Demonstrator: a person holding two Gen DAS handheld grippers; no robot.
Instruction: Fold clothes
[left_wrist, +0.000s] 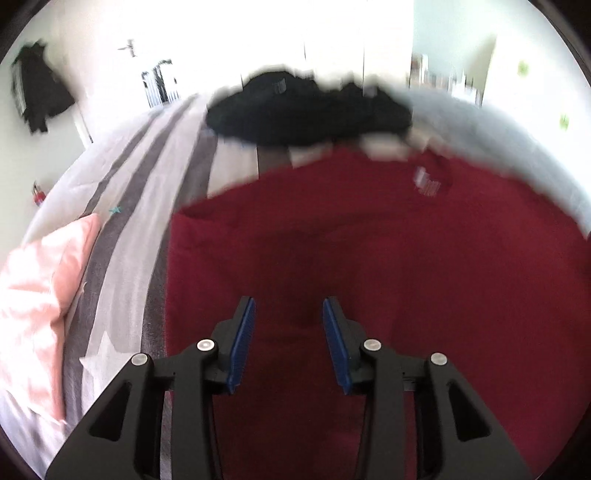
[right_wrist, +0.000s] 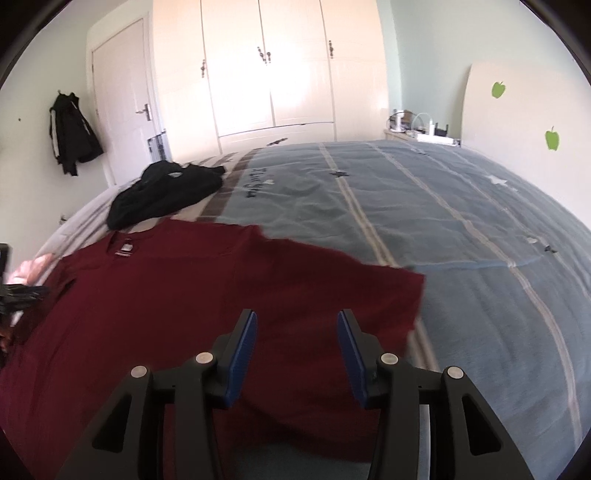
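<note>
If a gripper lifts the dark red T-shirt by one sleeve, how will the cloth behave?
The dark red T-shirt lies flat and thin on the bedspread, so it will probably hang limp and drape, not hold its shape. It looks light; one gripper should carry it. Its spread sleeve may drag and wrinkle across the bedspread as it rises.

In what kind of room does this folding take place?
Most likely a bedroom: a wide bed with a quilted blue-grey cover, a tall built-in wardrobe behind it, and a dark jacket hanging on the wall by the door.
</note>
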